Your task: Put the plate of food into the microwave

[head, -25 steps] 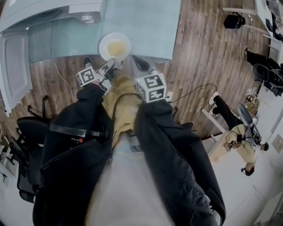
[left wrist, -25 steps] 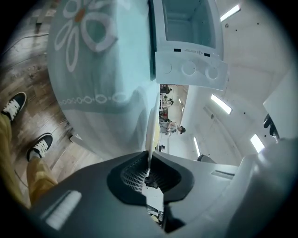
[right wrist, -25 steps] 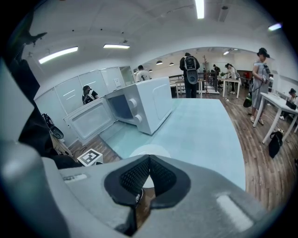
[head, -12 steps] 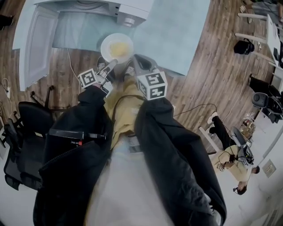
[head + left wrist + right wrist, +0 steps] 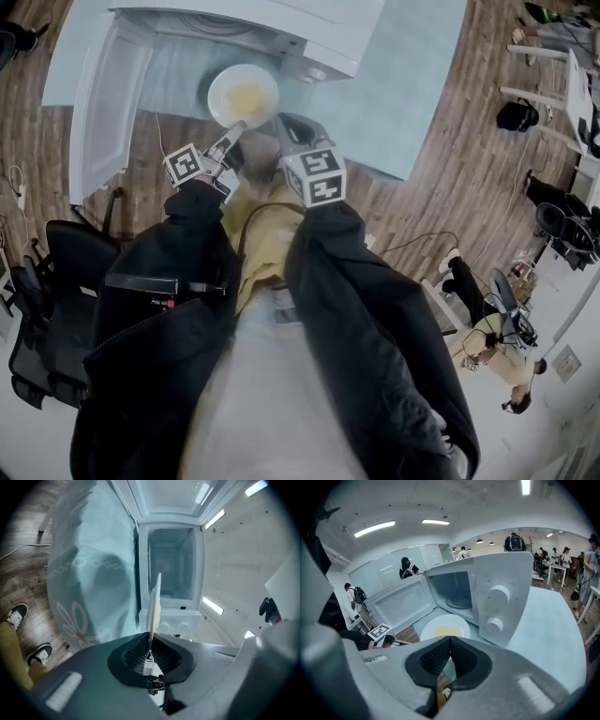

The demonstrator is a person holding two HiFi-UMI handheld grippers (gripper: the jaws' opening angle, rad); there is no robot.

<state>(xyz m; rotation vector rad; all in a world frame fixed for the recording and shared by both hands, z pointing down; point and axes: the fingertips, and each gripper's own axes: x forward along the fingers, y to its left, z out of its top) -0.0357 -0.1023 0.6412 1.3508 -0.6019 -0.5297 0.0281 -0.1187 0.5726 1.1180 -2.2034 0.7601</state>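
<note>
A white plate point(image 5: 244, 96) with yellow food sits in front of the white microwave point(image 5: 281, 26), whose door point(image 5: 101, 112) is swung open to the left. My left gripper point(image 5: 232, 133) is shut on the plate's near rim. In the left gripper view the plate point(image 5: 153, 603) shows edge-on between the jaws of the left gripper point(image 5: 150, 645), facing the empty cavity point(image 5: 171, 569). The right gripper point(image 5: 289, 129) hovers just right of the plate, shut with nothing held. In the right gripper view the plate point(image 5: 444, 628) lies before the microwave point(image 5: 497, 597), beyond the right gripper point(image 5: 450, 644).
The microwave stands on a table with a teal cloth point(image 5: 403, 84). Black office chairs point(image 5: 56, 272) stand left of me on the wood floor. A cable point(image 5: 412, 239) runs across the floor at right. People point(image 5: 408, 568) and desks are in the background.
The plate, held by the left gripper, has come closer to the microwave's open front. My view has shifted, so the microwave and its door now show more fully. The right gripper stays beside the plate.
</note>
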